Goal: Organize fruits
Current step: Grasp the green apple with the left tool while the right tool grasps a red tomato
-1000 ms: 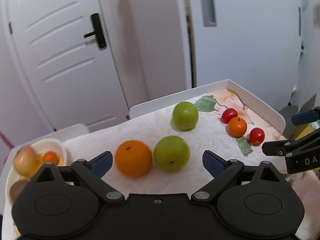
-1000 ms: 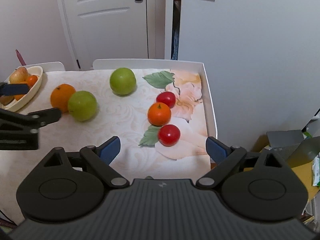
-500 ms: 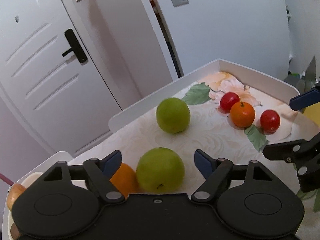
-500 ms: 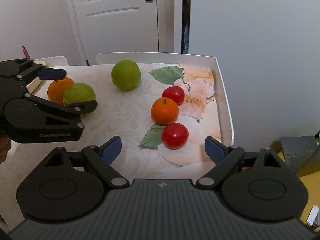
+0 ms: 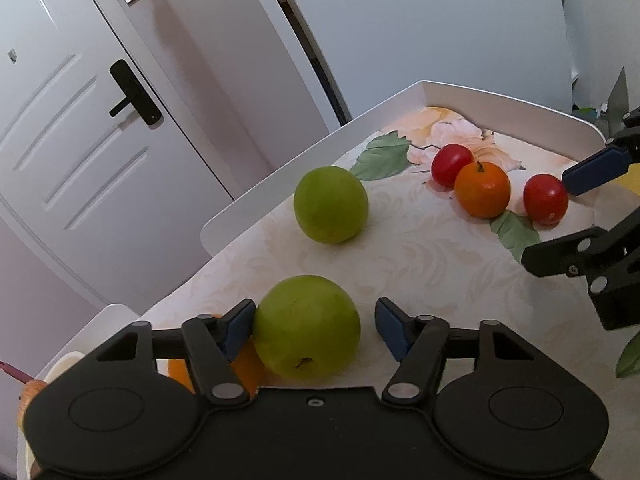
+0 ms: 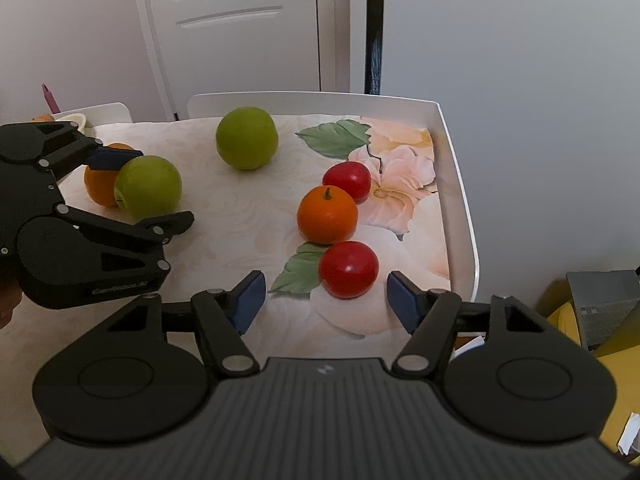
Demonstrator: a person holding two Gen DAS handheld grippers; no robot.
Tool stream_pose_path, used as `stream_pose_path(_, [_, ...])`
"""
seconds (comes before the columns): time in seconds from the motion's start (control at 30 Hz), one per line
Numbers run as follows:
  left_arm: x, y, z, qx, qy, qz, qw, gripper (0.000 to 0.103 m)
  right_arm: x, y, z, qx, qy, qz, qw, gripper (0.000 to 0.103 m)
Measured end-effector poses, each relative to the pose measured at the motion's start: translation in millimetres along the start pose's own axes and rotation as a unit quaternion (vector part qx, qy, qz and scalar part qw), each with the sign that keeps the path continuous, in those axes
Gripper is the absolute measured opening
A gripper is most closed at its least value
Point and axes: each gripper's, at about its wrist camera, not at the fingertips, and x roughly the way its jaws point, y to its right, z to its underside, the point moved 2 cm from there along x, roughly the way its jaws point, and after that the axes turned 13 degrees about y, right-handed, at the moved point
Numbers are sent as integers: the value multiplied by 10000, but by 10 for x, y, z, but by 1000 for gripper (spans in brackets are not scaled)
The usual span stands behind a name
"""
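Observation:
My left gripper (image 5: 316, 330) is open around a green apple (image 5: 306, 326) on the floral tablecloth; its left pad touches the apple, the right pad stands apart. An orange (image 5: 244, 368) lies just behind that left finger. My right gripper (image 6: 326, 300) is open, with a red tomato (image 6: 348, 274) just ahead between its fingers. A small orange (image 6: 327, 214), a second tomato (image 6: 347, 180) and a second green apple (image 6: 247, 143) lie farther on. The left gripper (image 6: 140, 190) also shows in the right wrist view.
A white bowl (image 5: 66, 362) with fruit sits at the table's left end. The white raised table rim (image 6: 456, 184) runs along the far and right sides. White doors stand behind. A yellow item and grey box (image 6: 600, 312) lie right of the table.
My left gripper moved forward and down, so the near green apple now sits between its fingers. My right gripper moved forward toward the near red tomato.

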Motion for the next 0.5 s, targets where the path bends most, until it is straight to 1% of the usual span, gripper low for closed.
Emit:
stream_pose_path(0.03, [-2,3,2,65,2,-62,10000,60,12,8,-1,7,3,8,10000,81])
stream_pose_path(0.2, [-16,-14,6,107,-1,-58,9999,60,39,23,2,22,15,64,10000,75])
stream_pose_path(0.33, [-42,-28,-12,-67,-41,38,10000,59,50,38,-7,47,43,108,9999,72])
stream_pose_path(0.5, [-99,-5,-11,-154,-69,92,9998,59,66,62,-19,63,57,166,9998,66])
